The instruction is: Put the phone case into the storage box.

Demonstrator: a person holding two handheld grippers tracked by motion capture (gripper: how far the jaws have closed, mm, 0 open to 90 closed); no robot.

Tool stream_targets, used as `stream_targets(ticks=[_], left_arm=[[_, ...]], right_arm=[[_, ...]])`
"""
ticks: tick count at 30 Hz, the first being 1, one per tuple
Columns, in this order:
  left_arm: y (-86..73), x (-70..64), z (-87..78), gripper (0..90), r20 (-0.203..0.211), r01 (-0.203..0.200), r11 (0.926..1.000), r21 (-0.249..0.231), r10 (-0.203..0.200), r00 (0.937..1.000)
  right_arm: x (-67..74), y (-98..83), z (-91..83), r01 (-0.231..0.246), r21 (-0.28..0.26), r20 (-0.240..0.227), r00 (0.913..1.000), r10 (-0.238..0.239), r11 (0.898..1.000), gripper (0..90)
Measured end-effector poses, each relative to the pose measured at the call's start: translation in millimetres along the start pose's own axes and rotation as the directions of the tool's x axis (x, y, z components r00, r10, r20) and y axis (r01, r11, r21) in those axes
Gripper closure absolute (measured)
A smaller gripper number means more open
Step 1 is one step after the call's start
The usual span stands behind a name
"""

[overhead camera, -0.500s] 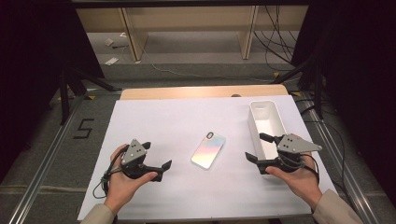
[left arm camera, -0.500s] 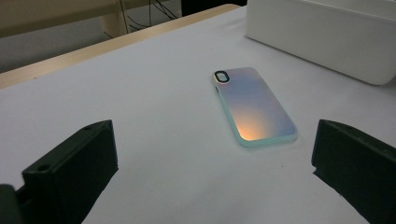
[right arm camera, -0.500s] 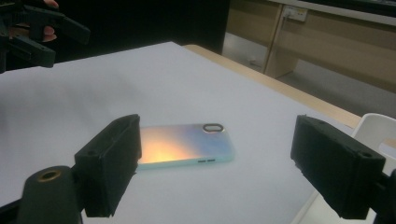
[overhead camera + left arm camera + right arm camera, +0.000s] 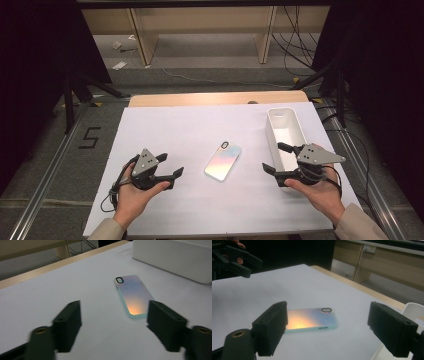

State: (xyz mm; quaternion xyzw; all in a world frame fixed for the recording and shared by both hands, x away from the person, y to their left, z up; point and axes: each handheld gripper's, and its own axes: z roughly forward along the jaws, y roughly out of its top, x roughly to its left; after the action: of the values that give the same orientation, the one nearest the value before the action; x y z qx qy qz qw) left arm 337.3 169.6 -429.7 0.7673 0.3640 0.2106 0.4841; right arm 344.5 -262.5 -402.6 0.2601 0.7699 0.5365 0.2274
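Both hands, left [image 4: 131, 192] and right [image 4: 320, 192], emerge from beige sleeves at the frame's lower corners, each gripping a black two-jaw gripper, left [image 4: 170, 166] and right [image 4: 275, 158], topped with a grey three-cornered plate, black cable trailing.

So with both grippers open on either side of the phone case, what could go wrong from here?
1. The phone case lies flat on the white sheet, so jaws may slide over its thin edge or push it instead of gripping.
2. The right gripper hovers at the white bin; a swing toward the case could knock the bin.
3. Both the right and the left gripper face the case and could collide.
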Motion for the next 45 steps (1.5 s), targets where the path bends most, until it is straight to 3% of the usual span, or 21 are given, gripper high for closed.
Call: stream_targets(ticks=[4,8,22,24,26,31,39,45], left_arm=[[4.1,-4.3,5.3,70.6,0.032,-0.014,0.9994,0.03,0.013,0.9994],[11.8,-14.5,13.5,89.8,0.072,-0.027,0.9974,0.066,0.023,0.9972],[29.3,-58.0,68.5,90.0,0.193,-0.054,0.9865,0.155,0.023,0.9809],[28.6,-68.1,83.1,90.0,0.218,-0.062,0.9799,0.19,0.019,0.9758],[28.2,-70.7,87.6,90.0,0.222,-0.063,0.9781,0.198,0.018,0.9749],[25.6,-85.4,114.6,90.0,0.251,-0.088,0.9633,0.254,0.022,0.9677],[16.0,-91.6,136.4,90.0,0.245,-0.11,0.9418,0.318,0.031,0.969],[11.1,-95.2,145.0,90.0,0.245,-0.132,0.9304,0.342,0.047,0.9683]], right_arm=[[-0.8,-0.3,0.3,-0.003,-0.001,0.002,1.0,0.003,1.0,17.3],[-1.5,-0.3,0.5,-0.01,0.001,0.006,0.9999,0.01,1.0,17.4],[-1.1,0.8,0.3,-0.014,-0.002,0.009,0.9999,0.014,1.0,17.7],[-1.2,0.6,0.1,-0.014,-0.001,0.01,0.9998,0.014,1.0,17.8],[-1.5,0.6,0.0,-0.013,-0.002,0.01,0.9999,0.013,1.0,17.8],[-1.9,0.6,-0.2,-0.014,-0.005,0.009,0.9999,0.014,1.0,17.8],[-1.8,0.8,-0.6,-0.014,-0.007,0.007,0.9999,0.014,1.0,17.8],[-1.7,0.7,-0.4,-0.012,-0.007,0.006,0.9999,0.013,1.0,17.8]])
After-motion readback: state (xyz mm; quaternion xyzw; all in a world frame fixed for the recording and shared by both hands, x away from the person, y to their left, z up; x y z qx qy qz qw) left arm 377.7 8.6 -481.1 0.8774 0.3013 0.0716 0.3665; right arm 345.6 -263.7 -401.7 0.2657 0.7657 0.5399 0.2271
